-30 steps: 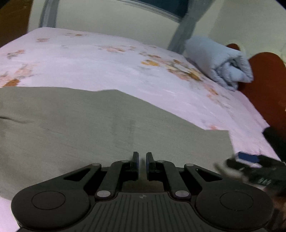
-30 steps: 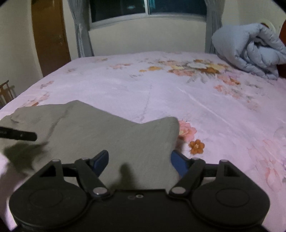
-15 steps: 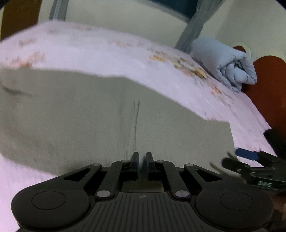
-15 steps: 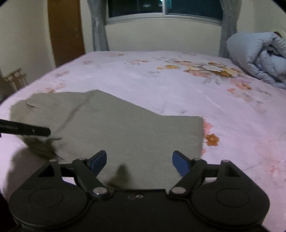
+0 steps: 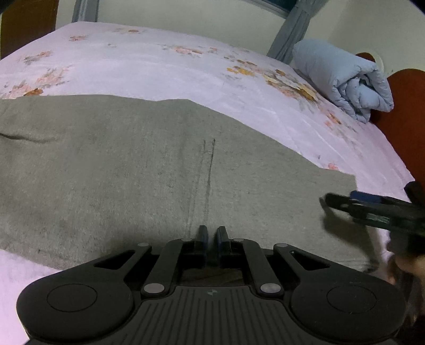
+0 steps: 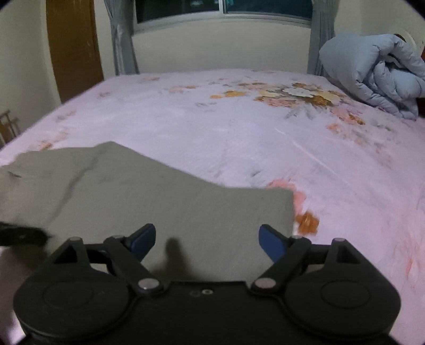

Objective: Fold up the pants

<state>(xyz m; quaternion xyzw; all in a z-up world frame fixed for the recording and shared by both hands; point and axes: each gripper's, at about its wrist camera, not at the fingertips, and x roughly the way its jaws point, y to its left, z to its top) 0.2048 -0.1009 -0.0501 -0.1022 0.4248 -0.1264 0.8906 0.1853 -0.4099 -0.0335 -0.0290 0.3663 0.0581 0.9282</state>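
Observation:
Grey-green pants (image 5: 148, 169) lie flat on the pink floral bed, spread left to right; they also show in the right wrist view (image 6: 159, 201). My left gripper (image 5: 211, 236) is shut at the pants' near edge, with the fabric edge running under the fingertips; whether cloth is pinched I cannot tell. My right gripper (image 6: 207, 238) is open wide and empty above the pants' right end. It shows at the right of the left wrist view (image 5: 372, 207). The left gripper's tip appears at the left edge of the right wrist view (image 6: 21, 234).
The bed sheet (image 6: 239, 132) stretches far ahead. A rolled light-blue duvet (image 6: 377, 74) lies at the far right corner, next to a red-brown headboard (image 5: 409, 106). A window with grey curtains (image 6: 223, 10) and a brown door (image 6: 71, 45) are behind the bed.
The pants have shifted slightly and settled flatter. The right gripper stayed open and moved a little over the pants' right end. The left gripper stayed shut.

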